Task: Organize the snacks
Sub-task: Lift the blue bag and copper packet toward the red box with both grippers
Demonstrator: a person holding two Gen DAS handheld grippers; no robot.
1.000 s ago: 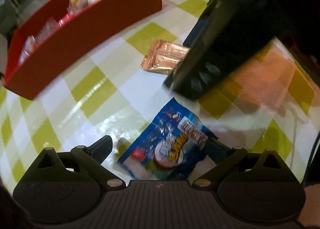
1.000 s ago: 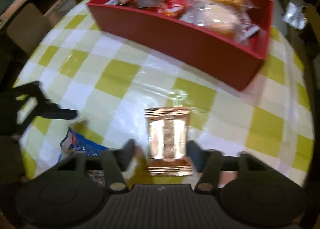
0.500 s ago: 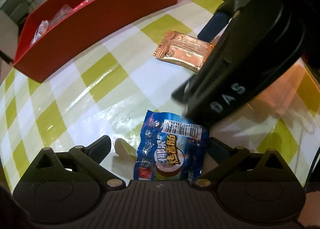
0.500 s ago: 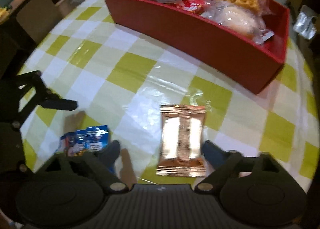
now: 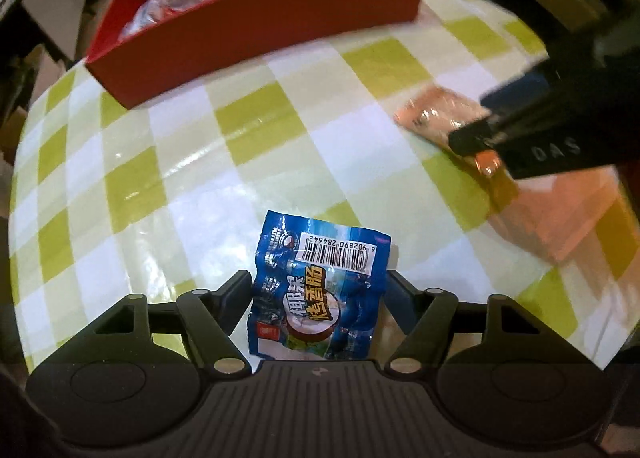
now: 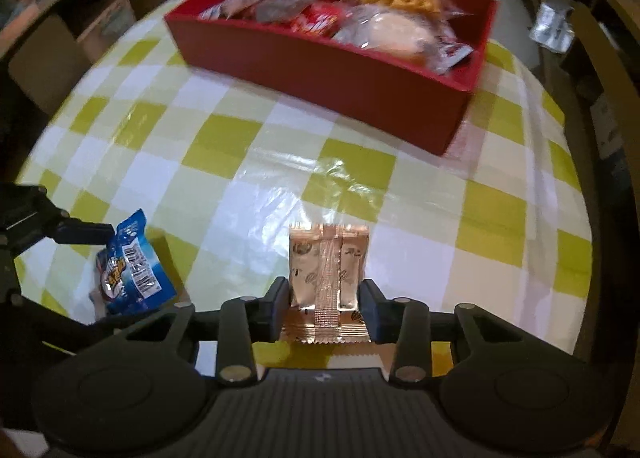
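My left gripper (image 5: 318,298) is shut on a blue snack packet (image 5: 320,294) with a barcode, lifted a little off the checked tablecloth; the packet also shows in the right wrist view (image 6: 130,272). My right gripper (image 6: 325,308) is shut on a copper foil snack packet (image 6: 326,270), also lifted; the packet also shows in the left wrist view (image 5: 444,118). A red box (image 6: 320,70) with several wrapped snacks inside stands at the far side of the table; it also shows in the left wrist view (image 5: 256,22).
The round table has a green, white and yellow checked cloth (image 6: 224,146) under clear plastic. Chairs and boxes stand around the table edge in the dark background.
Both grippers have closed on their packets and lifted them. The left gripper's jaws went from wide open around the blue packet to pinching it; the right did the same with the copper packet.
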